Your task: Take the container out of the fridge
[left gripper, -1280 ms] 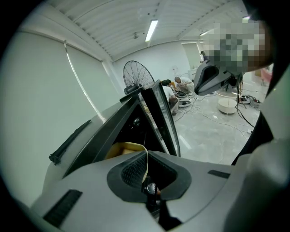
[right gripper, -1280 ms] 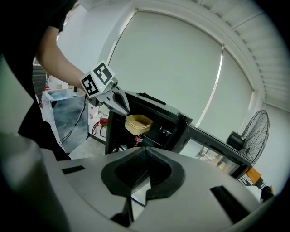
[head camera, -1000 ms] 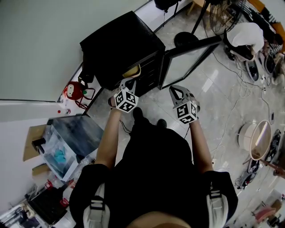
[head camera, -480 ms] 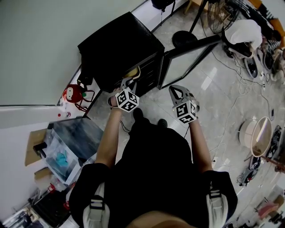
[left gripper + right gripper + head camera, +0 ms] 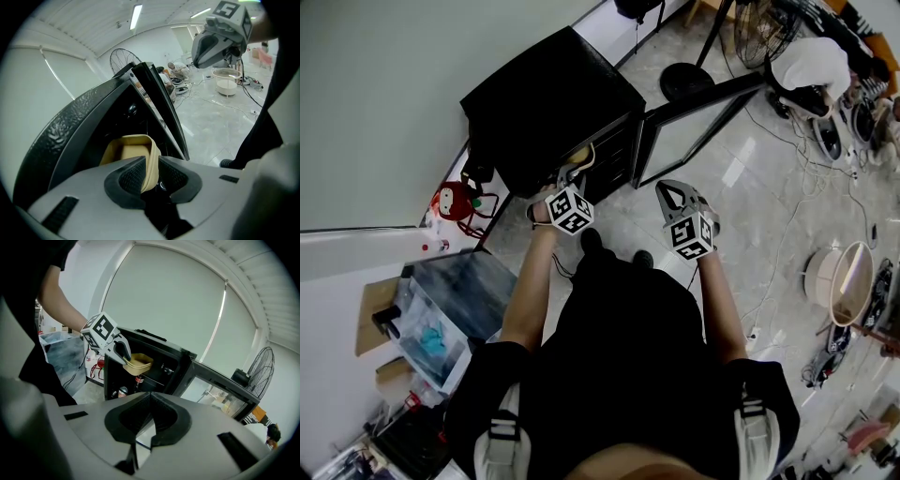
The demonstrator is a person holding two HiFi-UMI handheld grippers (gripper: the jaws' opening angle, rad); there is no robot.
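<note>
A glossy pale floor [image 5: 741, 187] is spreading across the right of the head view, littered with cables, and a grey wall is filling the upper left. Against that wall a black fridge [image 5: 544, 103] is standing with its glass door [image 5: 694, 122] swung wide toward the upper right.

The left gripper [image 5: 570, 173] is reaching to the fridge's open front and pinching the rim of a tan container [image 5: 578, 153]. In the left gripper view its pads are pressing either side of the container's [image 5: 129, 152] thin wall, and the container is sitting at the mouth of the dark interior, partly outside it. The right gripper view is showing the same grip from the side: the container [image 5: 137, 363] is hanging from the left gripper [image 5: 123, 352] in front of an upper shelf, above a can [image 5: 123, 391] and a bottle [image 5: 138, 379] inside.

The right gripper [image 5: 675, 192] is hovering just right of centre, well apart from the fridge, its jaws pressed together on nothing [image 5: 149, 416].
</note>
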